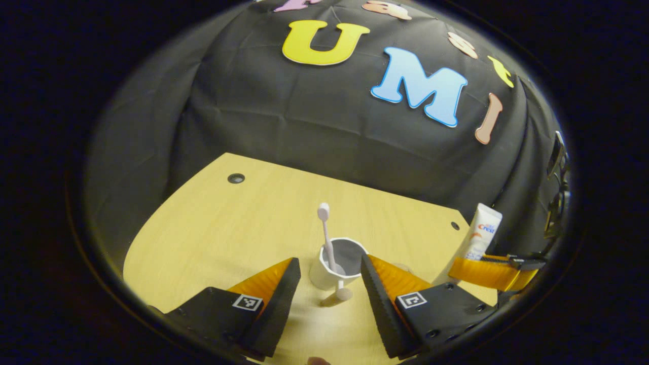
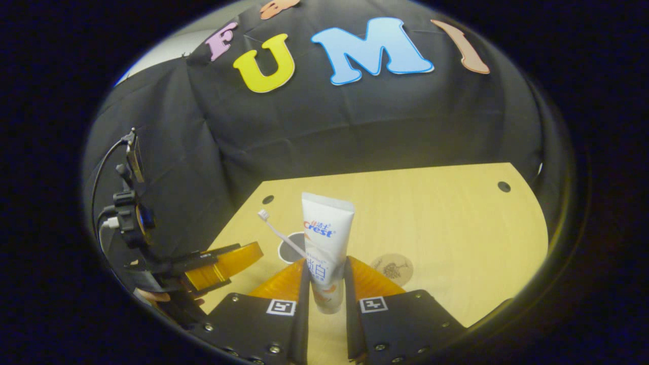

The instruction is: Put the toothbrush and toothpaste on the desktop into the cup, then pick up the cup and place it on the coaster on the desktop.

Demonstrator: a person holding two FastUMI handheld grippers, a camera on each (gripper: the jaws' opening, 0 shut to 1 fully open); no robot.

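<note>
Gripping the toothpaste [image 2: 325, 243] upright in our right gripper [image 2: 325, 284], we should centre it over the cup [image 2: 292, 247] holding the toothbrush [image 2: 280, 232]; our left gripper [image 1: 329, 284] stands wide.

Desktop [image 1: 218, 228]: pale wood-grain laminate, smooth, soft sheen. Cup [image 1: 324, 276]: white, smooth, matt, looks plastic. Toothbrush [image 1: 327, 238]: pale plastic handle. Toothpaste [image 2: 324, 243]: glossy white plastic tube. Coaster [image 2: 391, 267]: matt tan disc with printed pattern, material unclear. Booth wall [image 2: 355, 126]: black cloth, matt, creased.
</note>
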